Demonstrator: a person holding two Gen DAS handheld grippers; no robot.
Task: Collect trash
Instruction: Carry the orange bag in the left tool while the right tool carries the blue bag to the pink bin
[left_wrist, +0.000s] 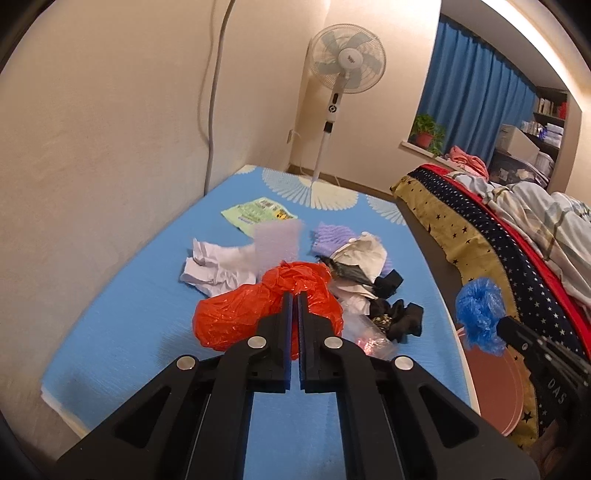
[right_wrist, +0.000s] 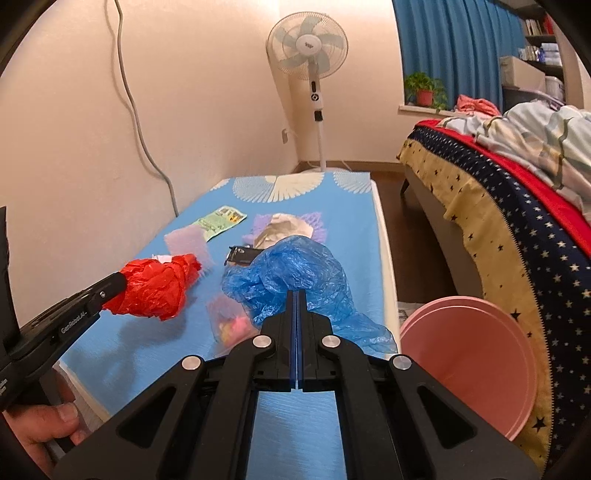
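The scene is being filled mostly by a blue mat (left_wrist: 129, 332) that is lying along a pale wall, with a bed (right_wrist: 517, 206) standing beside it and a standing fan (right_wrist: 308, 48) being seen in the far corner. A pink basin (right_wrist: 469, 365) is being kept on the floor between the mat's edge and the bed, near the right gripper. A red plastic bag (left_wrist: 236, 317) is being pinched by the left gripper (left_wrist: 294, 295), whose jaws are pressed together on the film; the bag is bulging just ahead of and to the left of the fingertips and, in the right wrist view, is being held clear above the mat with its shadow falling below it. A blue plastic bag (right_wrist: 291, 273) is being clamped by the right gripper (right_wrist: 296, 293), with the crumpled bulk lying directly beyond the fingertips and a tail trailing down toward the mat's right edge. Loose trash is being left on the mat beyond both grippers: crumpled white paper (left_wrist: 218, 266), a purple foam sheet (left_wrist: 277, 243), a grey-white wrapper (right_wrist: 282, 229), black scraps (left_wrist: 402, 317), a clear packet (right_wrist: 229, 321) with pink contents, and a green leaflet (left_wrist: 258, 214) farthest away.
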